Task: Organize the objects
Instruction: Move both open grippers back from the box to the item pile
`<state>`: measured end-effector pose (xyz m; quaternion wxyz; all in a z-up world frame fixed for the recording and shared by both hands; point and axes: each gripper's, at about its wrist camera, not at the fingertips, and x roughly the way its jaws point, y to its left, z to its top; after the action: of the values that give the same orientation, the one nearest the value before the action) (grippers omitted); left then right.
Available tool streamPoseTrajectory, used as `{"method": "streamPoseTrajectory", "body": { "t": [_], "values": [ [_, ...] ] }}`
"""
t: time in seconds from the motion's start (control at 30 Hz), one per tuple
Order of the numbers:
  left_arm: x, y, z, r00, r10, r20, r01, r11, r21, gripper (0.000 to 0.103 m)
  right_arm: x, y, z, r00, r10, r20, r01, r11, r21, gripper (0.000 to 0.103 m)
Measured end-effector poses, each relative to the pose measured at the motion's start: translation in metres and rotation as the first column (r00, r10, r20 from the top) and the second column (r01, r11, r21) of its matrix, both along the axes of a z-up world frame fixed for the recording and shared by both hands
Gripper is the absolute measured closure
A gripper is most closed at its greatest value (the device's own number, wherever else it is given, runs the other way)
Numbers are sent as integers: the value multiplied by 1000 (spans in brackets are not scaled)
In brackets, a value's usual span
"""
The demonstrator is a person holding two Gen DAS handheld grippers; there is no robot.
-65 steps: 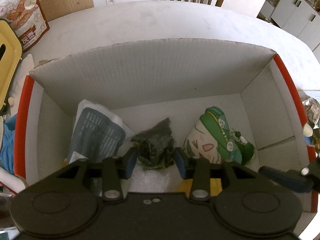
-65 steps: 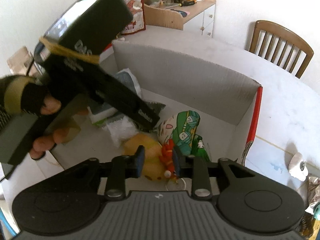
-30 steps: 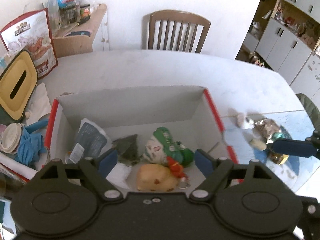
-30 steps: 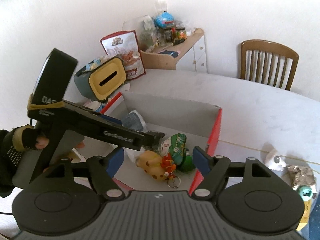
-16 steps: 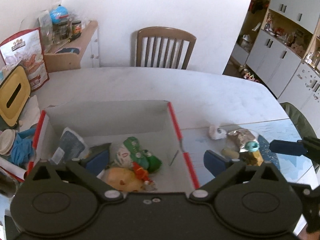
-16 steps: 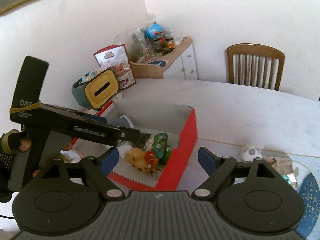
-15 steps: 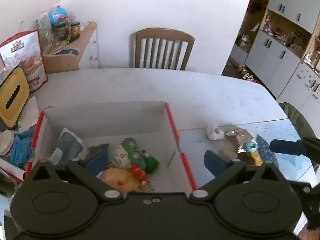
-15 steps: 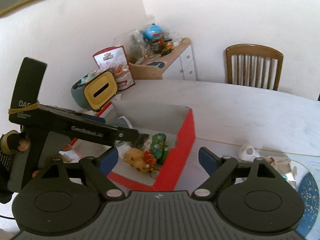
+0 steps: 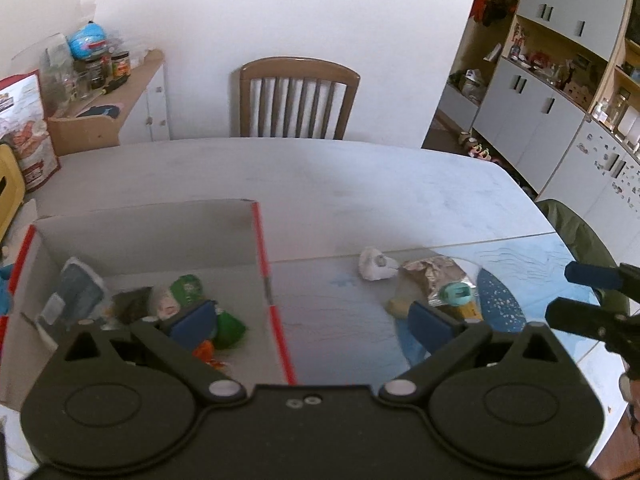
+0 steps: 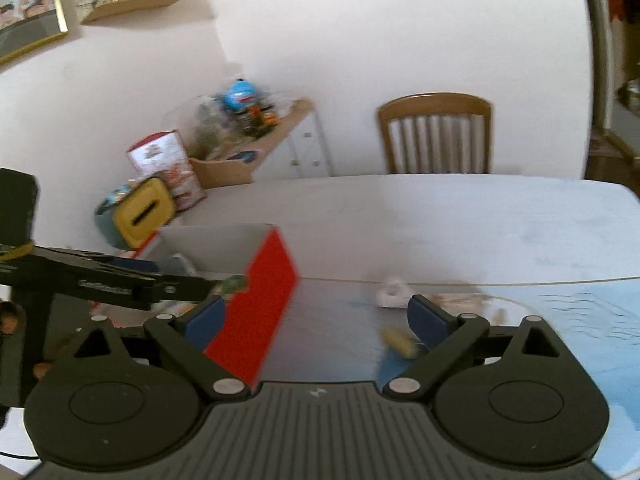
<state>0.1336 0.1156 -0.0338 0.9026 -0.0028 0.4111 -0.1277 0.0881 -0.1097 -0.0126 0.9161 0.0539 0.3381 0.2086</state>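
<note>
Both grippers have pulled back from the box (image 9: pixel 144 224) and swung right, so its red edge now sits between the fingers. On the surface (image 9: pixel 360 184), the box stands at the left edge, holding a green toy (image 9: pixel 186 286) and pouches. Left gripper (image 9: pixel 312 320) fingers are spread wide, empty; right gripper (image 10: pixel 316 318) fingers have just been opening, nothing between them. Loose items (image 9: pixel 436 280) lie near the right edge.

This is a home dining room. A wooden chair (image 9: pixel 296 98) stands behind the pale surface (image 9: pixel 360 184), grey cupboards (image 9: pixel 532 92) hold household things, and a framed picture (image 10: pixel 28 4) hangs on the white wall.
</note>
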Motion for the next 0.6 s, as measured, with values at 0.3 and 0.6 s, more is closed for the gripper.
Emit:
{"method": "streamPoseTrajectory", "body": {
  "t": [0.3, 0.6],
  "values": [
    [6, -51, -25, 998, -56, -14, 56, 998, 5, 0, 13, -49, -28, 998, -53, -30, 49, 992, -120, 5],
    [21, -84, -73, 997, -33, -69, 35, 999, 25, 0, 34, -67, -50, 997, -60, -49, 50, 983, -175, 5]
  ]
}}
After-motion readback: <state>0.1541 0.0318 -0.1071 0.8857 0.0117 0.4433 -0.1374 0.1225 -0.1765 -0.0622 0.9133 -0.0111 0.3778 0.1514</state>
